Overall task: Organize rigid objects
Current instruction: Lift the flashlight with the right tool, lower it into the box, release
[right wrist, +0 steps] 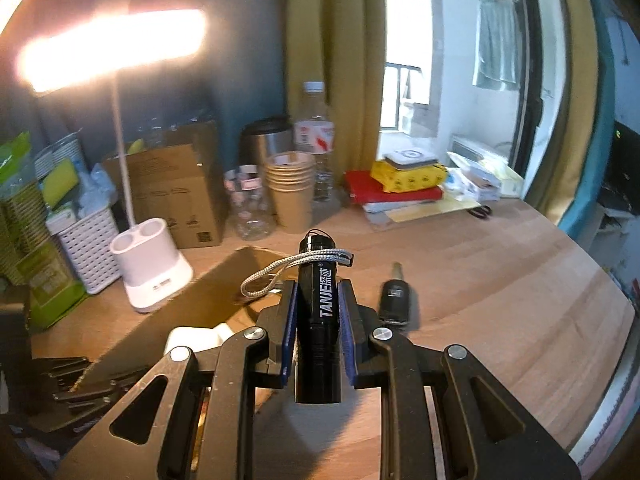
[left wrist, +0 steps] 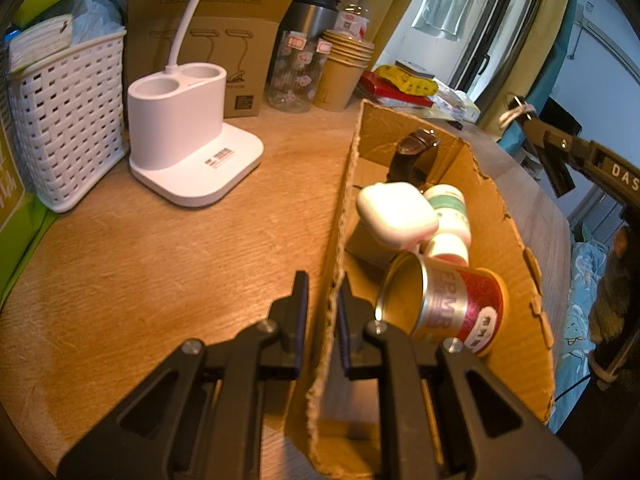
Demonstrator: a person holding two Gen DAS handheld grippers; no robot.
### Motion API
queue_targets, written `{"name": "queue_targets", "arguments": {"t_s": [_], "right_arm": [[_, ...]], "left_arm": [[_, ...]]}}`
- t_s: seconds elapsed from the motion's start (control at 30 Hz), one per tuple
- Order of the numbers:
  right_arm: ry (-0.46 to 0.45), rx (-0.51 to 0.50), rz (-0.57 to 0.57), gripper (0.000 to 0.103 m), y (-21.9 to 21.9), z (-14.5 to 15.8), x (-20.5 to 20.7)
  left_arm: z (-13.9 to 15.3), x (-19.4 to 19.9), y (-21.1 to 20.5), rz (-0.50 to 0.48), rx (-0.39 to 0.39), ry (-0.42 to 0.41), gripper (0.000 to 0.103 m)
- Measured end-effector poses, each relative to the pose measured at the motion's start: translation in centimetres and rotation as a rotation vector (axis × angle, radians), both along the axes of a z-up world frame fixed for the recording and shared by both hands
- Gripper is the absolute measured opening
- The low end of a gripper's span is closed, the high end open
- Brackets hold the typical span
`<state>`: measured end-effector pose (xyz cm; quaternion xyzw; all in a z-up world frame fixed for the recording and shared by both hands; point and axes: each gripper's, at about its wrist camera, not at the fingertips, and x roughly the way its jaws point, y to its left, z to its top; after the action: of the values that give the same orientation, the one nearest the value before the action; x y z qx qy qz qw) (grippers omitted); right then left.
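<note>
While a bright desk lamp [right wrist: 112, 48] is shining over it, the wooden bench [right wrist: 500, 292] is sitting by a dark blue wall, yellow curtains [right wrist: 340, 40] and a big window. Along the back edge of the bench are standing one white basket [left wrist: 68, 116], one steel mug [right wrist: 266, 140], one water bottle [right wrist: 316, 136], one clear jar [right wrist: 248, 204] and one stack of paper cups [right wrist: 290, 188].

One cardboard box [left wrist: 516, 248] is lying open near the front edge. Inside it are resting one tin can [left wrist: 444, 304], one white case [left wrist: 394, 214], one small white bottle [left wrist: 450, 220] and one watch [left wrist: 414, 156].

The left claw [left wrist: 322, 300] is pinching the box wall with its jaws narrow.

The right claw [right wrist: 318, 300] is gripping one black flashlight [right wrist: 320, 312] above the bench. Its long body is pointing away toward the back edge, with its grey cord [right wrist: 288, 268] looping left. One car key [right wrist: 394, 300] is lying just right of it.
</note>
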<state>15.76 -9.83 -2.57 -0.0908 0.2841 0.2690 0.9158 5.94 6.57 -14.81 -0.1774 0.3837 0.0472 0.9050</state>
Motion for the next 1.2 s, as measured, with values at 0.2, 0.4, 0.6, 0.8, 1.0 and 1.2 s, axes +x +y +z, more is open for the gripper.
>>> {"name": "queue_targets", "arguments": {"t_s": [0.2,0.4,0.6,0.8,1.0,1.2], "right_arm": [[-0.008,-0.013,0.071,0.021,3.0,-0.1,-1.8],[0.000,-0.039,0.147,0.021,6.0,-1.2,-3.1],[0.013,-0.063,0.184,0.021,8.0,-2.4,-3.3],[0.019,-0.079,0.200,0.021,9.1,-2.8,-2.9],[0.054,-0.100,0.193,0.021,9.2,-3.4,-0.9],[0.085,-0.132,0.174,0.021,9.1,-4.4,0.7]], "left_arm": [[0.0,0.0,0.0,0.000,-0.001,0.000,0.014],[0.0,0.0,0.0,0.000,0.000,0.000,0.014],[0.0,0.0,0.0,-0.001,-0.001,0.000,0.014],[0.0,0.0,0.0,-0.001,0.000,0.000,0.014],[0.0,0.0,0.0,-0.001,-0.001,0.000,0.014],[0.0,0.0,0.0,-0.001,-0.001,0.000,0.014]]}}
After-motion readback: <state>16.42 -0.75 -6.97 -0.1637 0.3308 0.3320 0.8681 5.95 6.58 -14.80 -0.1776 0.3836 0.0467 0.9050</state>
